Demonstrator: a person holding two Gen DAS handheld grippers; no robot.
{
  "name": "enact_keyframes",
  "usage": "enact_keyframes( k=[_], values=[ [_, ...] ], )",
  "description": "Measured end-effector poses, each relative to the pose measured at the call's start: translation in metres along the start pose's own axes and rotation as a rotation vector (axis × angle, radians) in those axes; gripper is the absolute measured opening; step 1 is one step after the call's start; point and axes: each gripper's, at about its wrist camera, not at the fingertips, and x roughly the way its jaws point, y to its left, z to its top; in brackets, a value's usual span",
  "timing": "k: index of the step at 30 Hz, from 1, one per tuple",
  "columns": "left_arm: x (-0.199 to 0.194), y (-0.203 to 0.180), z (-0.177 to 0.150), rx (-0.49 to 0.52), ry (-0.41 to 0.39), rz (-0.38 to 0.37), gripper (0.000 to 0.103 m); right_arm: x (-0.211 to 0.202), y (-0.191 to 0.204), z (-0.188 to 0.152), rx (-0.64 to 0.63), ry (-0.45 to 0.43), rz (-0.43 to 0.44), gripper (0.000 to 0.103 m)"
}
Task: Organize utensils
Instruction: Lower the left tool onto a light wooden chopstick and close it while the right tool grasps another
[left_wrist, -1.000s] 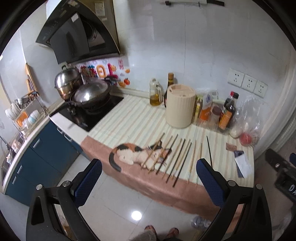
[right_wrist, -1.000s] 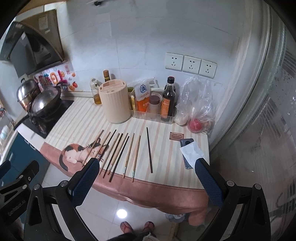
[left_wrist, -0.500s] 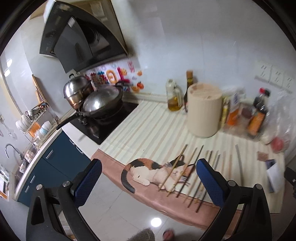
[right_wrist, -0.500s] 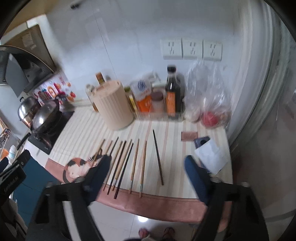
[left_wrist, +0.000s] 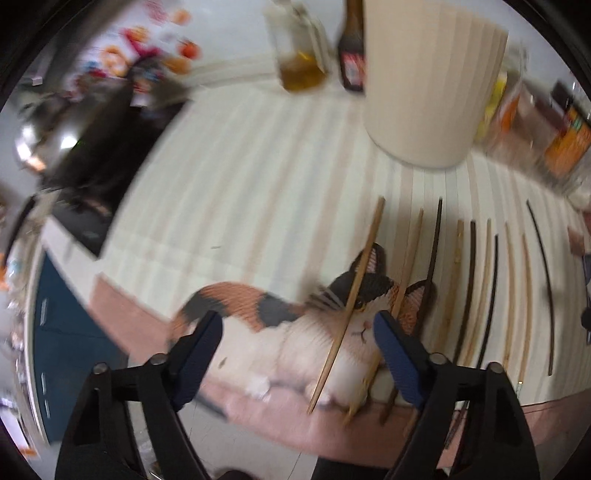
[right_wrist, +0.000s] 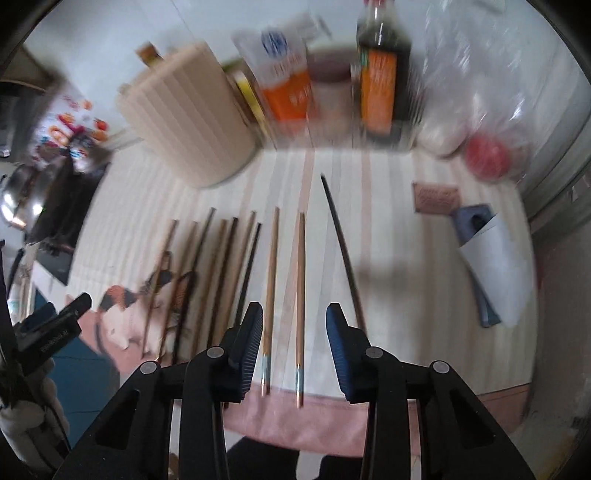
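Wooden chopsticks (right_wrist: 301, 295) packed close on striped cloth (left_wrist: 240, 184) risk a two-stick pinch as the closing, still-empty left gripper (left_wrist: 295, 354) and right gripper (right_wrist: 294, 341) straddle them.

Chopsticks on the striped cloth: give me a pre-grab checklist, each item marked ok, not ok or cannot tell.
1. Right tongs lined up over a target: ok. Two light chopsticks with banded tips lie between the closing jaws.
2. Left tongs lined up: ok. A slanted light chopstick on the cat print sits between the closing jaws.
3. Pads touching any chopstick: cannot tell, the pictures are blurred.
4. Single stick per grab: not ok on the right, two sticks lie in the gap.
5. Black chopstick outside the right jaws: ok.
6. Ribbed beige holder upright behind the sticks: ok.
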Motion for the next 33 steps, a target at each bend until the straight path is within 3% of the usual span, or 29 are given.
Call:
enact_keyframes(
  k=[5,10,12,14,18,22,26,33],
  values=[
    [0.044,-0.010,0.021,0.096,0.064,-0.057,0.073,0.056,0.003,0.025,0.035,0.085,-0.082,0.038],
    [0.064,-0.026,0.028,0.167,0.097,-0.089,0.072,0.093,0.001,0.040,0.058,0.146,-0.135,0.038],
    [0.070,-0.031,0.030,0.185,0.111,-0.098,0.054,0.103,0.001,0.043,0.066,0.174,-0.134,0.038],
    [0.073,-0.039,0.031,0.191,0.129,-0.106,0.046,0.109,0.002,0.046,0.063,0.190,-0.133,0.038],
    [0.072,-0.042,0.031,0.146,0.134,-0.130,0.011,0.122,0.008,0.050,0.048,0.232,-0.120,0.038],
    [0.075,-0.034,0.031,0.087,0.142,-0.106,0.005,0.129,0.016,0.053,0.001,0.252,-0.157,0.034],
    [0.076,-0.018,0.025,0.003,0.176,-0.124,0.005,0.126,0.012,0.052,0.020,0.281,-0.176,0.008],
    [0.067,-0.016,-0.008,-0.010,0.221,-0.186,0.010,0.124,-0.013,0.038,0.064,0.372,-0.121,0.007]
  ],
)
